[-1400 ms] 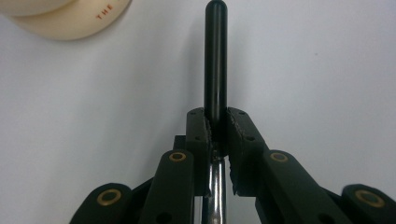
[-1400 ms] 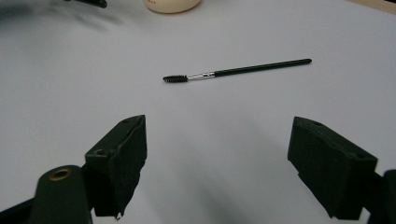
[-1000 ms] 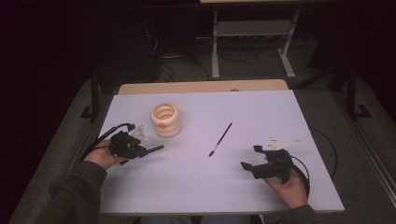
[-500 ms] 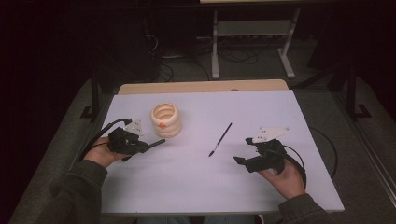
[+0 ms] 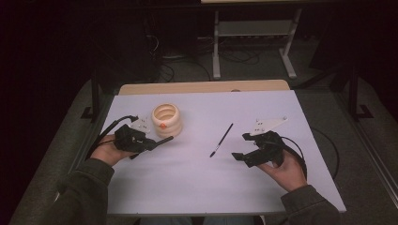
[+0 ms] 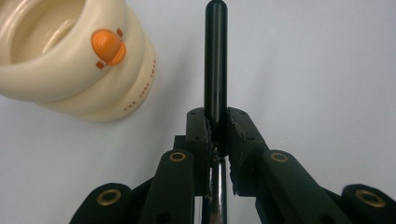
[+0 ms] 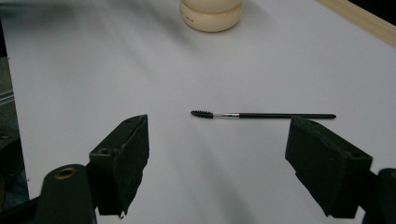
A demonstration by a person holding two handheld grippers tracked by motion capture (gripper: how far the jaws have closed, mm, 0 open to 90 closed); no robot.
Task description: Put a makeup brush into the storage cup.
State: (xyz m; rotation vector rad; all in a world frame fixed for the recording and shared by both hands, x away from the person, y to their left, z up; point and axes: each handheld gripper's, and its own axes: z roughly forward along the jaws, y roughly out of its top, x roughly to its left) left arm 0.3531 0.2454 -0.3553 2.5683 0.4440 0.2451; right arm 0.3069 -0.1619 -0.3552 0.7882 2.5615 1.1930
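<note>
My left gripper is shut on a black brush handle, which sticks out past the jaws; a metal ferrule shows between them. A cream ribbed cup with an orange beak on its side stands upright just beyond and left of that handle. A thin black spoolie brush lies flat on the white table top. My right gripper is open just right of the brush, jaws wide apart, with the brush lying ahead between them. The cup stands beyond it.
The table's wooden far edge runs along the back. Past it, a metal stand and cables sit on the dark floor. A black cable trails from the right gripper across the table's right side.
My right gripper has moved forward and left, closer to the spoolie brush. My left gripper has shifted slightly toward the cup, still holding the black handle.
</note>
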